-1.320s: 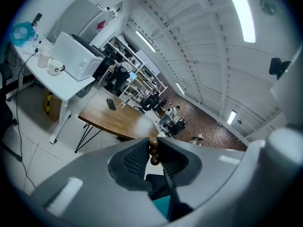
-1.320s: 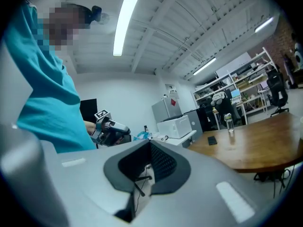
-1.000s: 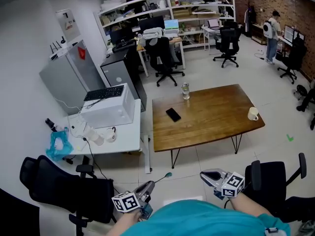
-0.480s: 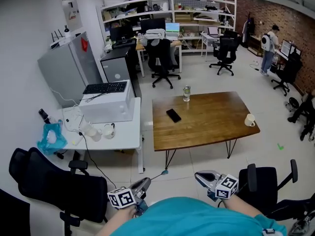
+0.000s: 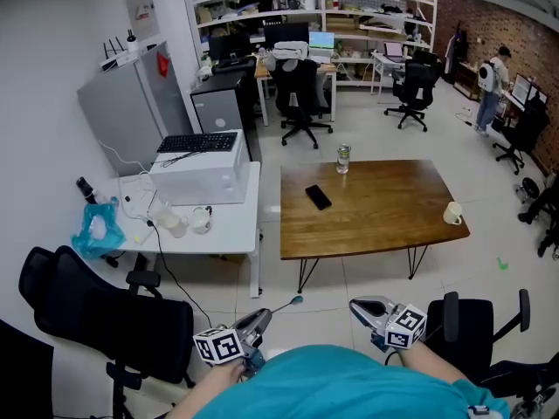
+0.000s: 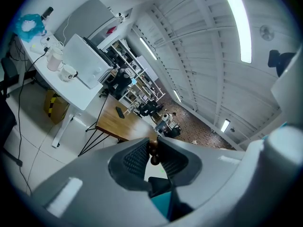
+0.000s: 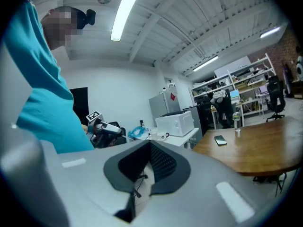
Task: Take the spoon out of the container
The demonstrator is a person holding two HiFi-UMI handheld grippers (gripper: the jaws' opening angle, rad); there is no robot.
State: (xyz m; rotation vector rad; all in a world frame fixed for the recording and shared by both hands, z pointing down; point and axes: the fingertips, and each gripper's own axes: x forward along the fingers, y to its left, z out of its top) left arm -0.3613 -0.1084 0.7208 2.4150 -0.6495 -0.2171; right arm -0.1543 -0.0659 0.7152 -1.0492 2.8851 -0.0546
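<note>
The fingers point(image 6: 135, 157) of the left gripper point(image 5: 260, 319) pinch the thin spoon point(image 5: 283, 305) by its handle end, in the air above the floor point(image 5: 332, 291) with no container near, while the right gripper point(image 5: 362, 305) is closed on nothing, so a jolt could make the spoon pivot and drop.

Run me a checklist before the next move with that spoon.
1. Grip on the spoon: ok, the left gripper is shut on its handle.
2. Spoon lifted free: ok, nothing surrounds it.
3. Right gripper free: ok, jaws together, nothing between them.
4. Room on the table to set it down: ok, only a jar, phone and mug stand there.
5. Spoon clean: cannot tell, too small.
</note>
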